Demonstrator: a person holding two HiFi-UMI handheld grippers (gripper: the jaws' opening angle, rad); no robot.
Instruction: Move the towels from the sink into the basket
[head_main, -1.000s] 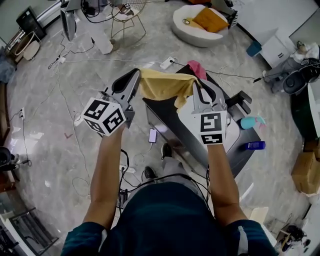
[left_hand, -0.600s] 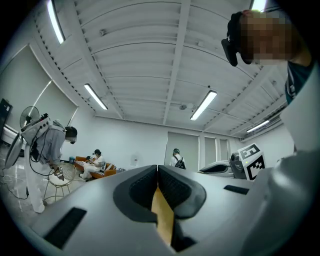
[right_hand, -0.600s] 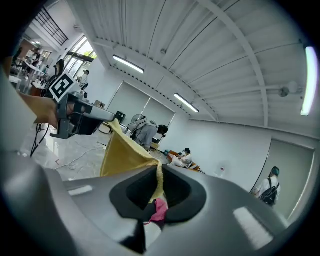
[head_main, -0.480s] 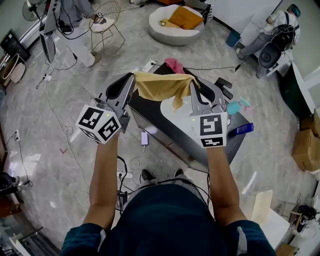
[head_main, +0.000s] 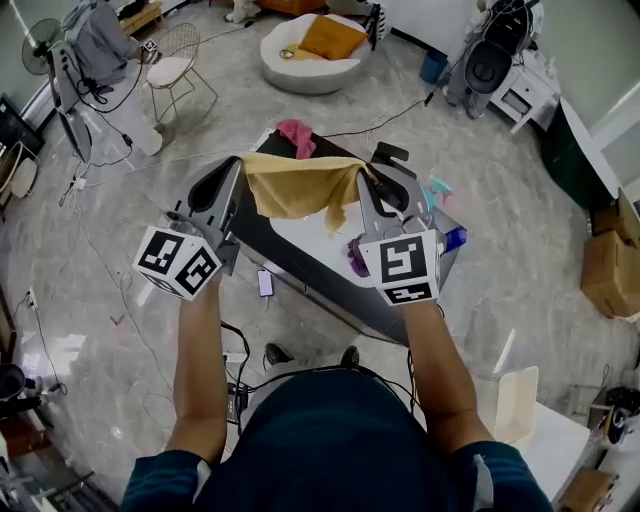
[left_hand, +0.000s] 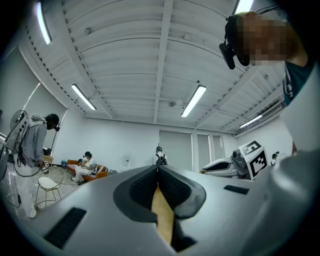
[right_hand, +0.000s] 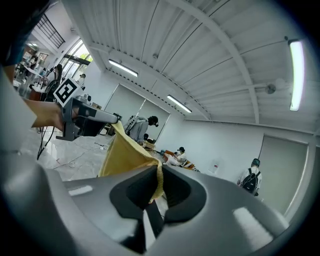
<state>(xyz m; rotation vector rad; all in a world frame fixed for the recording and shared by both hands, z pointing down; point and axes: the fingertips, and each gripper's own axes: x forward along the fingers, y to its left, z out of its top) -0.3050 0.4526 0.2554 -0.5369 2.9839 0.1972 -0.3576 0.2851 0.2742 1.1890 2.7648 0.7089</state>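
A yellow towel (head_main: 300, 185) hangs stretched in the air between my two grippers, above a dark table with a pale sink top (head_main: 300, 240). My left gripper (head_main: 243, 165) is shut on the towel's left corner; a yellow strip (left_hand: 162, 215) shows between its pads. My right gripper (head_main: 365, 172) is shut on the right corner, and the cloth (right_hand: 127, 150) runs from its jaws across to the left gripper (right_hand: 90, 122). A pink towel (head_main: 296, 135) lies at the table's far end. A purple cloth (head_main: 357, 255) lies under my right gripper. No basket shows.
A teal spray bottle (head_main: 435, 190) and a blue bottle (head_main: 455, 238) lie at the table's right edge. Cables run across the marble floor. A wire chair (head_main: 172, 70) and a round white cushion seat (head_main: 312, 40) stand beyond. People stand around the room. Cardboard boxes (head_main: 610, 270) sit right.
Both grippers keep their hold on the yellow towel. The view has swung, so the table sits further left and nearer, and the purple cloth has come into sight.
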